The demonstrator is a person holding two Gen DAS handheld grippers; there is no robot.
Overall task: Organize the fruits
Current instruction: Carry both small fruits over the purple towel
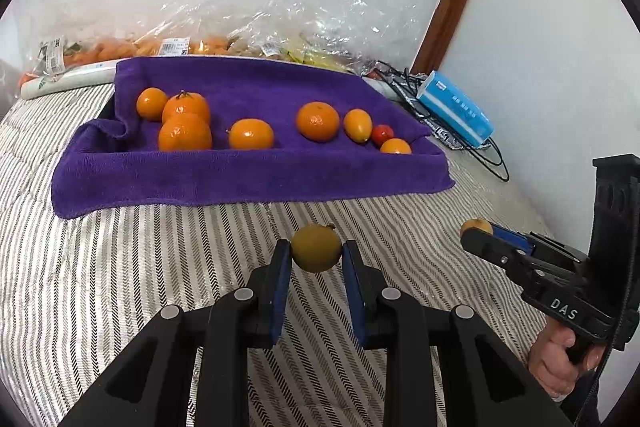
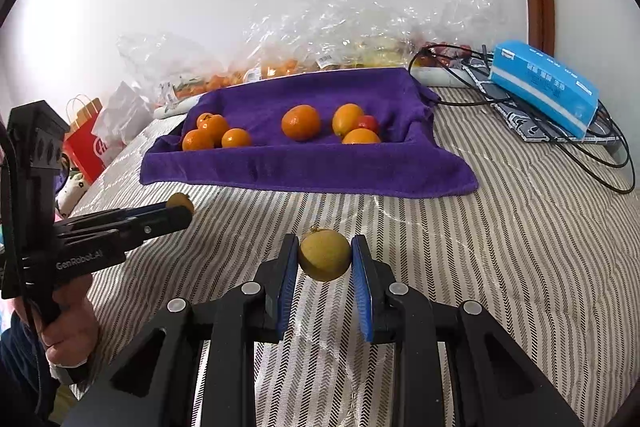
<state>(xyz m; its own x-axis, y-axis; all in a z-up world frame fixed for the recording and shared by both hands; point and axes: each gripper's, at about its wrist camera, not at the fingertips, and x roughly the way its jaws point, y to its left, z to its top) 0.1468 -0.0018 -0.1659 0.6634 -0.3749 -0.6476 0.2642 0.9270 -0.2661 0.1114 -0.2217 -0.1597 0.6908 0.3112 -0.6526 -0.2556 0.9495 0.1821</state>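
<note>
Left wrist view shows a small round yellow-green citrus fruit (image 1: 316, 247) pinched between the blue pads of the left tongs (image 1: 316, 259), held clear above the grey-and-white striped bed cover (image 1: 140, 267); the same fruit appears at 9 o'clock in the right wrist view (image 2: 181, 201), peeping from the tips of the left tongs (image 2: 182, 209). A second small round yellow-green citrus fruit (image 2: 325, 255) sits clamped between the blue pads of the right tongs (image 2: 325, 261), likewise off the bed, and shows at 3 o'clock in the left wrist view (image 1: 476, 227) at the tip of the right tongs (image 1: 474, 233). Both tongs are narrow, each closed on its own fruit. A hand (image 1: 560, 359) grips the right handle at 4 o'clock, and another hand (image 2: 68, 323) grips the left handle at 8 o'clock. Towards 12 o'clock a purple plush towel (image 1: 248, 179) drapes over a tray-like form, holding a cluster of three orange mandarins (image 1: 178, 117) at its left, a lone mandarin (image 1: 251, 134) near the middle, and another mandarin (image 1: 317, 121) beside an oval kumquat (image 1: 357, 125), a small red tomato (image 1: 382, 134) and one more orange fruit (image 1: 395, 146). Behind lie crumpled clear plastic bags (image 1: 240, 7) of produce, and at 2 o'clock a blue tissue box (image 1: 456, 107) rests on black cables (image 1: 492, 155).
</note>
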